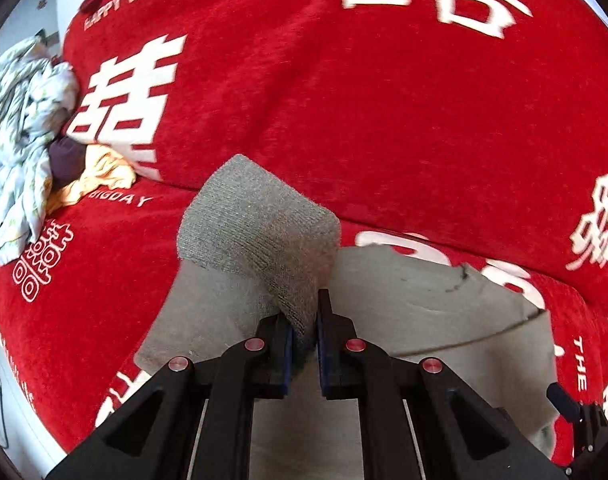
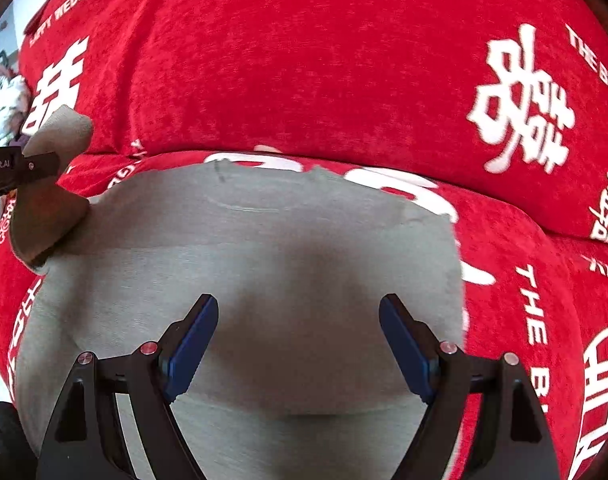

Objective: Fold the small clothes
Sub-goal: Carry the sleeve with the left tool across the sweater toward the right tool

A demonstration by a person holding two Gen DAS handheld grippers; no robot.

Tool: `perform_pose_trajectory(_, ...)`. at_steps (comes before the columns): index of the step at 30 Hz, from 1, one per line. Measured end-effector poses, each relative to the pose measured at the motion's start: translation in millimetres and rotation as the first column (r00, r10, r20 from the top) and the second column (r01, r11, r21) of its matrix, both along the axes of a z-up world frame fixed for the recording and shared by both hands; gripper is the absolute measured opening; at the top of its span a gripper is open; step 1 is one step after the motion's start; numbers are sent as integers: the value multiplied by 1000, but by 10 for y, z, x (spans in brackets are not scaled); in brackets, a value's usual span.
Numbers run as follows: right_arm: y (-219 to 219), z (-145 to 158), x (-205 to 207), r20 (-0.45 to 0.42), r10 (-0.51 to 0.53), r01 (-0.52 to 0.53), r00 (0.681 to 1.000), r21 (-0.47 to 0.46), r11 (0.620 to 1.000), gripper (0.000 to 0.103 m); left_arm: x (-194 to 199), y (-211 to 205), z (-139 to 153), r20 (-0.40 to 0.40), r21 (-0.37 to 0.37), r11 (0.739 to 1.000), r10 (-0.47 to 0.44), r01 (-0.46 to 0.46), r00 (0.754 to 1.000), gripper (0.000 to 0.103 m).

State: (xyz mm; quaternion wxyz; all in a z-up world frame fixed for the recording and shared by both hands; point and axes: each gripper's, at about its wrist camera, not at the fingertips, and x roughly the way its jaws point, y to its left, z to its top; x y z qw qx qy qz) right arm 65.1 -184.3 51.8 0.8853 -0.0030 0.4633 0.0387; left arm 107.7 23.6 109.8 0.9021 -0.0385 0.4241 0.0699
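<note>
A grey knit sweater lies spread flat on a sofa seat draped in a red cover printed with white Chinese double-happiness characters and the words "HAPPY WEDDING".

In the left wrist view, the left gripper is closed tight on the ribbed cuff of 1 grey sleeve, with the knit pinched between its blue pads. The cuff is lifted off the seat and stands up above the sweater's body, in front of the sofa back.

In the right wrist view, the right gripper hangs over the middle of the sweater body with its jaws spread wide and nothing between them. Whether its tips touch the fabric cannot be told. At the left edge of this view, the left gripper's black tip holds the raised sleeve.

At the far left end of the sofa sits a heap of other laundry: a pale floral garment, a yellow garment and something dark purple.

The step in hand looks like the sleeve fold: the raised sleeve should be carried across and laid flat on the sweater's body. The next move calls for a steady sweep inward, then a release once the cuff rests on the torso. The free right gripper could press the body down so it does not drag.
</note>
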Motion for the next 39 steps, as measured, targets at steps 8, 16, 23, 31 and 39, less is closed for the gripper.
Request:
perform_pose_trajectory(8, -434, 44, -105, 17, -54, 53, 998, 34, 998, 85, -156, -685, 77, 22, 75, 992, -102, 100, 995, 11)
perform_pose_trajectory(16, -803, -19, -236, 19, -109, 108, 994, 67, 992, 85, -303, -1249, -20, -2, 125, 972, -199, 198, 980, 11)
perform_pose_trajectory(23, -986, -48, -303, 26, -131, 129, 991, 91, 988, 85, -341, -1588, -177, -44, 148, 956, -249, 253, 968, 11)
perform_pose_trajectory(31, -1197, -141, -369, 19, -156, 154, 988, 106, 982, 85, -298, -1844, -602, -138, 148, 947, -265, 284, 954, 11)
perform_pose_trajectory(39, -1376, -217, -443, 1, -194, 193, 981, 137, 972, 85, -394, -2008, -806, -165, 172, 932, -291, 318, 942, 11)
